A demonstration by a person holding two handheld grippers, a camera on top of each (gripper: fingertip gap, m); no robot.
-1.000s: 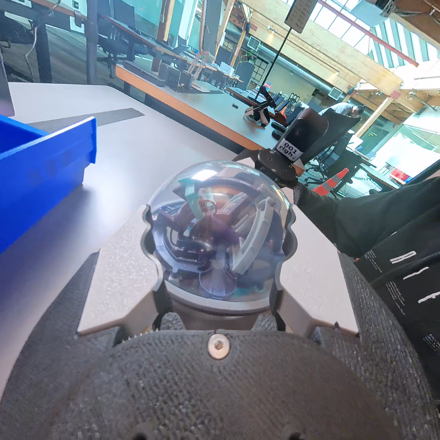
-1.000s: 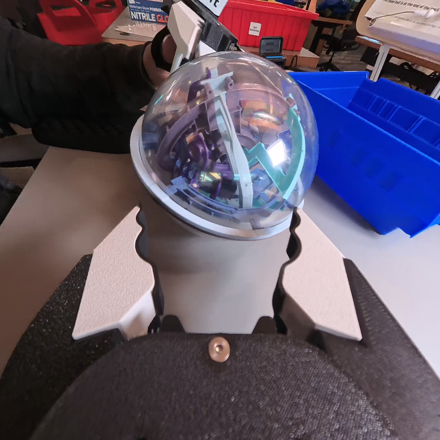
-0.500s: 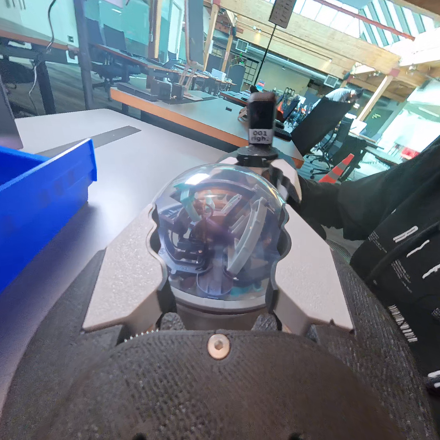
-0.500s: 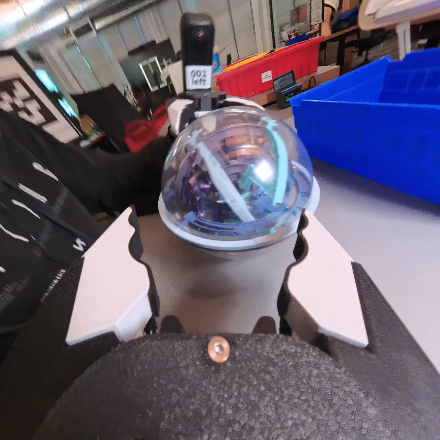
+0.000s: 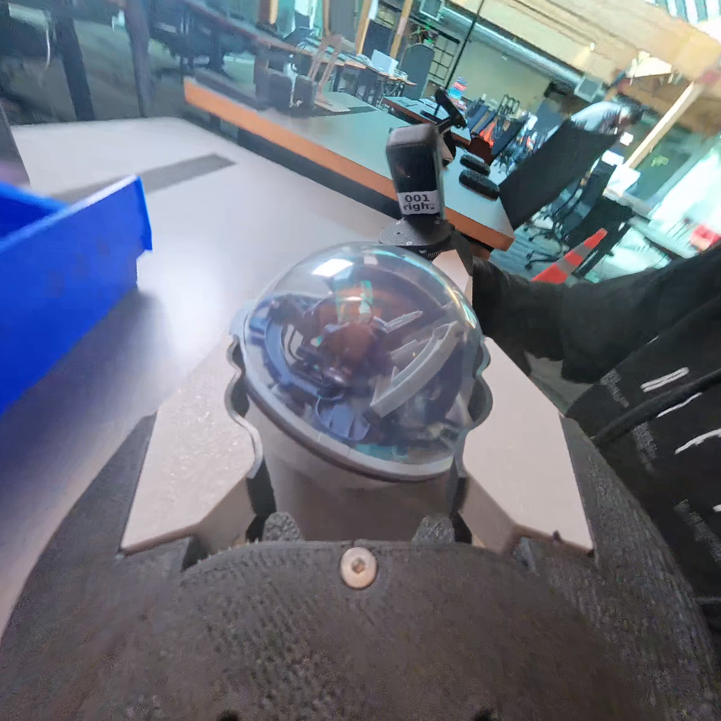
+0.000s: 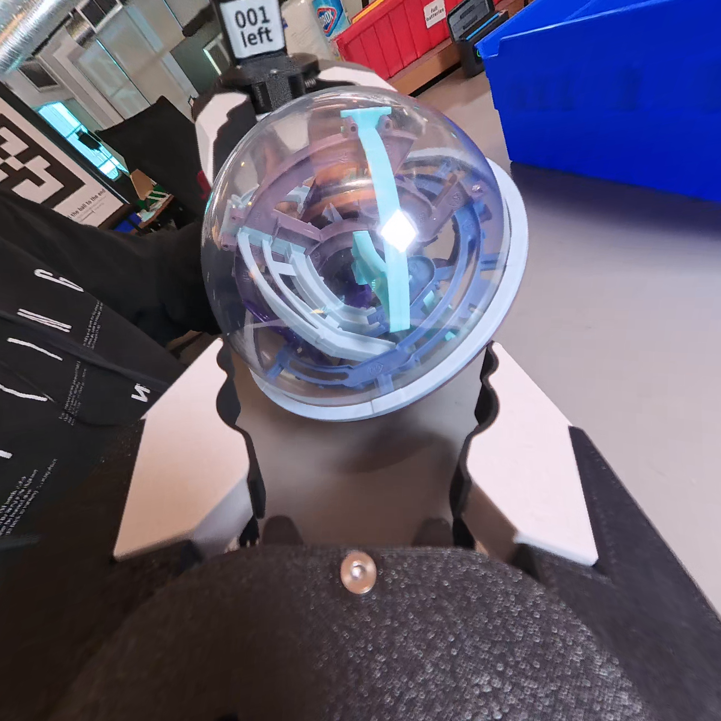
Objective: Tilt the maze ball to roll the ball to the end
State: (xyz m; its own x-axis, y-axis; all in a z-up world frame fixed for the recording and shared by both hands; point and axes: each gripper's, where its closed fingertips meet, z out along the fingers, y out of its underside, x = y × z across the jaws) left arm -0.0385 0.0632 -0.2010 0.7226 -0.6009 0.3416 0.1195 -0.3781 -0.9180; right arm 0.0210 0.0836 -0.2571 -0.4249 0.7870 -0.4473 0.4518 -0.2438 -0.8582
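Observation:
The maze ball (image 5: 359, 351) is a clear sphere with blue, purple, grey and teal tracks inside and a pale rim. In the left wrist view it sits between my left gripper's (image 5: 359, 347) two fingertips, which press on its sides. My right gripper (image 5: 417, 230) shows just behind it. In the right wrist view the maze ball (image 6: 363, 242) is tilted, rim low on the right, just above the table. My right gripper's (image 6: 357, 347) fingertips touch its lower sides. My left gripper (image 6: 269, 82) holds it from the far side. The small ball inside cannot be made out.
A blue bin (image 5: 58, 273) stands on the grey table (image 5: 195, 203) to the left, and it shows at the upper right in the right wrist view (image 6: 624, 97). Red bins (image 6: 390, 43) stand behind. A person's black sleeve (image 5: 585, 320) lies to the right.
The maze ball has been tipped: in the right wrist view its rim swung from level to slanting, low on the right. My right gripper moved closer to it. Both grippers stay on opposite sides.

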